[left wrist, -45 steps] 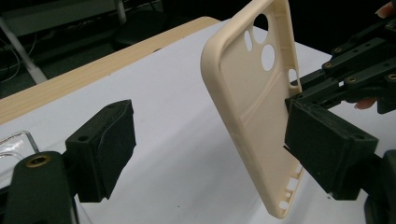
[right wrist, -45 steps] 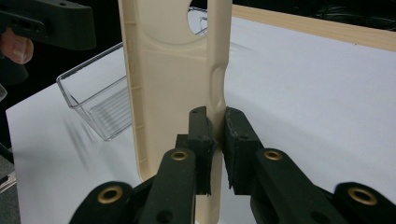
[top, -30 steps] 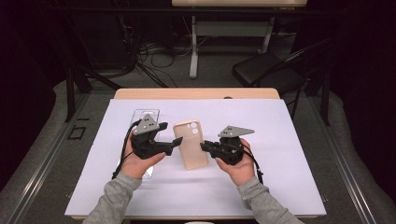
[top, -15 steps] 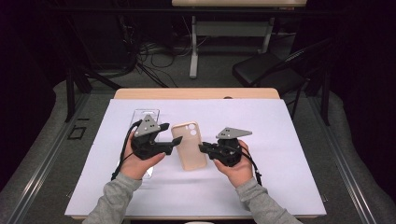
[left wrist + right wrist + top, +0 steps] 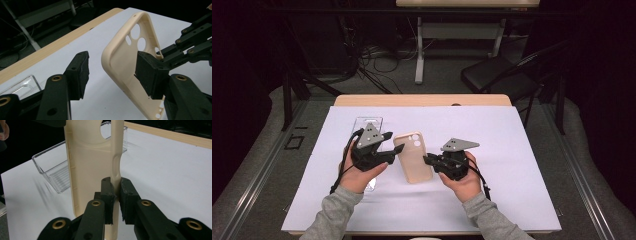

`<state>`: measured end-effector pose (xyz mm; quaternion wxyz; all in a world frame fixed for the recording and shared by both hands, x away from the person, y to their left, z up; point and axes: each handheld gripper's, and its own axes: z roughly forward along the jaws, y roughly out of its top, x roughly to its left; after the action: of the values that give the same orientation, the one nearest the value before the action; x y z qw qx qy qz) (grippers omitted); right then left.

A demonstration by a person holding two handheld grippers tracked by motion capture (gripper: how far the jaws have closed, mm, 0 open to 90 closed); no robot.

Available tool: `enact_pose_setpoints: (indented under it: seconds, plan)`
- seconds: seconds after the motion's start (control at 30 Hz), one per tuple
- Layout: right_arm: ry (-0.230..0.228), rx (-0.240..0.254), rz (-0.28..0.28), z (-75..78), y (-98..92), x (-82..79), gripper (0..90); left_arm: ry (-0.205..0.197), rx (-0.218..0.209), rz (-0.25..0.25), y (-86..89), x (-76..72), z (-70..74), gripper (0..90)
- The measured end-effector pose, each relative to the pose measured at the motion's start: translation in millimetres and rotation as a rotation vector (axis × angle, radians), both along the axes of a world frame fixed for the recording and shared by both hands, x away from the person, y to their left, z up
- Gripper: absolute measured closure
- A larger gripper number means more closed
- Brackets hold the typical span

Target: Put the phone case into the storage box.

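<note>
White table (image 5: 512,150), phone case (image 5: 413,159) half-hidden

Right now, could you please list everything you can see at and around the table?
phone case: one, cream, held up over the middle of the sheet, one side wall pinched by the right gripper
clear plastic tray: one, transparent, on the sheet beyond the left gripper
sheet: one, pale lilac-white, covering most of the table
table: one, light wood, far edge showing beyond the sheet
folding chair: one, black, on the floor beyond the table's far right corner
left gripper: one, black, jaws astride the case's other wall and just been closing, not yet pressing
right gripper: one, black, shut on the case's wall
hands: two, grey sleeves, at the near edge
</note>
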<state>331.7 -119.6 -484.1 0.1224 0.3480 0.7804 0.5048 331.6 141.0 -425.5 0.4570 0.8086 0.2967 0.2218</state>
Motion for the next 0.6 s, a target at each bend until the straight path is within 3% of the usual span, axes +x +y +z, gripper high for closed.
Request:
enact_pose_setpoints:
  seconds: [0.23,0.6]
  plan:
    - [-0.011,-0.008,-0.002,-0.3,2.1,-1.8,82.3,-0.012,0.033,0.006,-0.9,-0.2,0.0,44.9]
    - [-0.019,-0.016,-0.006,-1.7,3.9,-2.9,82.3,-0.015,0.031,-0.002,-1.2,-1.8,1.3,44.9]
